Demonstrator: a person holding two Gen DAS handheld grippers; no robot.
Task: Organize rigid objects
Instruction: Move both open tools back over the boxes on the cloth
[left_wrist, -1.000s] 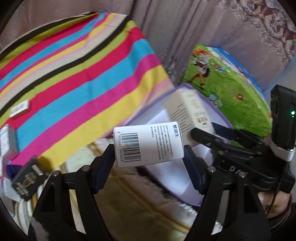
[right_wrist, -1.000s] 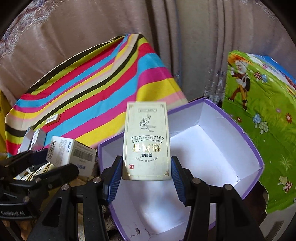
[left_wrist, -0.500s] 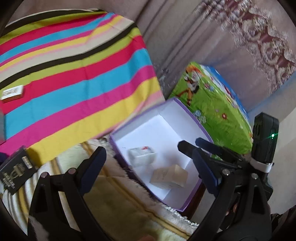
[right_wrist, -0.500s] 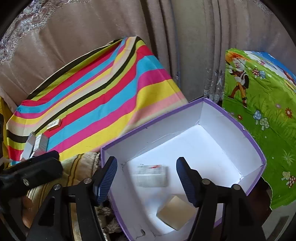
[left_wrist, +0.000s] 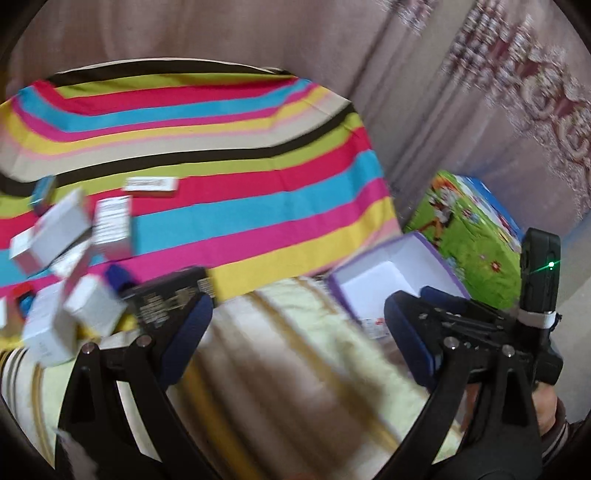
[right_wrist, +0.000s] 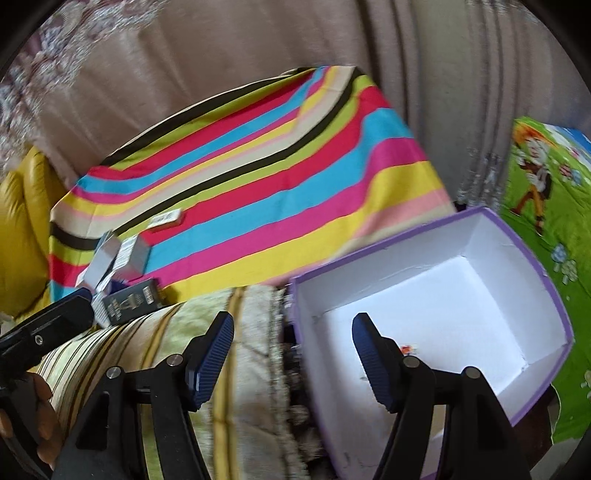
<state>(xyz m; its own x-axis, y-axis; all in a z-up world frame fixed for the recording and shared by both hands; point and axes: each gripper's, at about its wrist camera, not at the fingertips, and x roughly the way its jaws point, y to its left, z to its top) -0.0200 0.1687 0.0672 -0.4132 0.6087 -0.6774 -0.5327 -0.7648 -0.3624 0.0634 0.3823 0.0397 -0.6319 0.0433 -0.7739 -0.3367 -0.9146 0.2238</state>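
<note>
Home, curtains (right_wrist: 221, 74), striped bedspread (right_wrist: 277, 177)

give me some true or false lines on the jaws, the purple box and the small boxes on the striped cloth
1. The left gripper holds a white box. False: its jaws stand open with nothing between them.
2. The purple box has no lid on. True.
3. The small boxes are heaped in the middle of the striped cloth. False: they lie at its left end.
4. The right gripper has empty jaws. True.
5. The purple box sits on top of the striped cloth. False: it sits beside it, to the right.
</note>
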